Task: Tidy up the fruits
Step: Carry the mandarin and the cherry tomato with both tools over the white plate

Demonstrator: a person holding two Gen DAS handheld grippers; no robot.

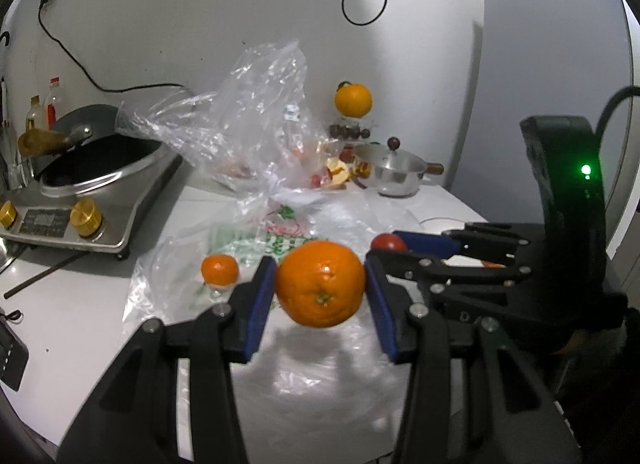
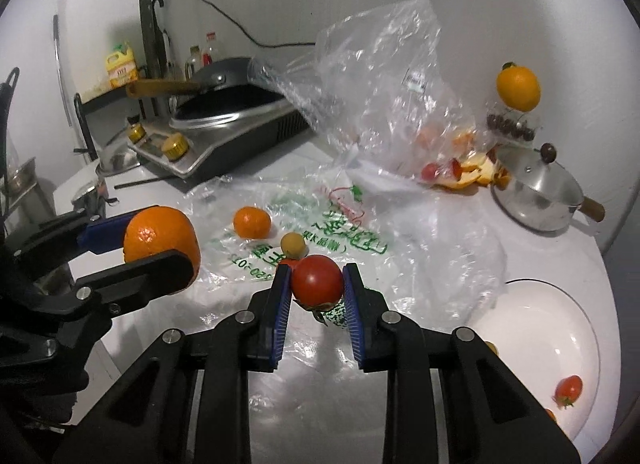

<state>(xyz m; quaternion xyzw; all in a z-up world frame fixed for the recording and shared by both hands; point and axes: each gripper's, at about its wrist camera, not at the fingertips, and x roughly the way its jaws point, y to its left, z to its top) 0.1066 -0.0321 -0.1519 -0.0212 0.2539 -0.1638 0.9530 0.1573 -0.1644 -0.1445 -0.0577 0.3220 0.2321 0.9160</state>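
Holding two fruits clear of the tabletop (image 2: 168, 344): my left gripper (image 1: 320, 288) has its jaws clamped on an orange (image 1: 320, 284), my right gripper (image 2: 316, 288) pinches a small tomato (image 2: 317, 282). Both are lifted; next, I judge, comes carrying them to the white plate (image 2: 532, 328), where one tomato already lies, and setting them down gently.

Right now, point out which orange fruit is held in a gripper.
The large orange, clamped between the left gripper's blue pads. The small orange lies loose on the plastic; another orange tops the stand.
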